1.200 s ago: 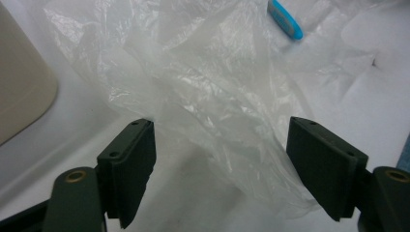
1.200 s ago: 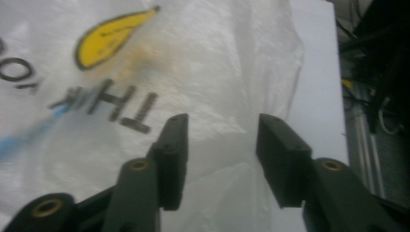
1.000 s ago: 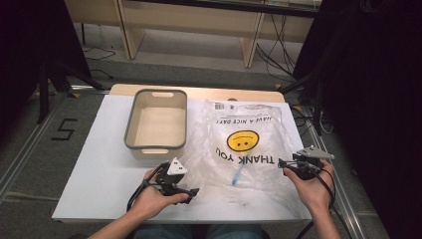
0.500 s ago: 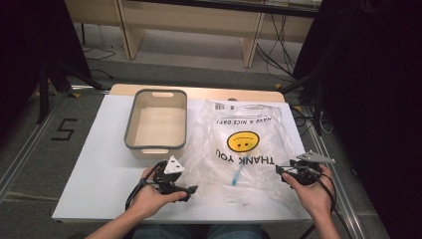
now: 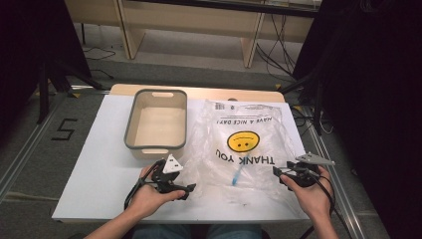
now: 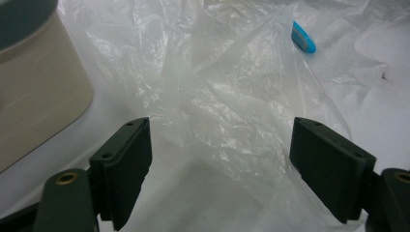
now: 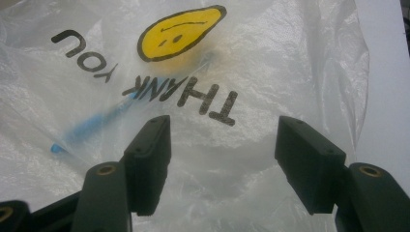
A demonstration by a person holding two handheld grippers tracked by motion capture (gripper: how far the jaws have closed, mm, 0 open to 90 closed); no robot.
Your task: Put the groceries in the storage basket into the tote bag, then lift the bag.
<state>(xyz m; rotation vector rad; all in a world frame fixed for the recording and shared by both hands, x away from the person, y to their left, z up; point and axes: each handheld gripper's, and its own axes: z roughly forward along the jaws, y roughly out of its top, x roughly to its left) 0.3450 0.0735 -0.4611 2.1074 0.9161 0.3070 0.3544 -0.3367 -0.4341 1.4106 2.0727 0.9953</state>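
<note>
Plastic bag (image 5: 244, 144) lengthwise, print facing away from person

Table bright, surroundings dark; gripper views soft, slight glare.

A: What is the blue thing (image 5: 238, 175) inside the plastic bag (image 5: 249, 149)?

B: Can't tell; through the film it is only a smear in the right gripper view, and the left gripper view shows just one end.

A: And the bin (image 6: 34, 87)?

B: The left gripper view's edge cuts it off at a corner.
</note>
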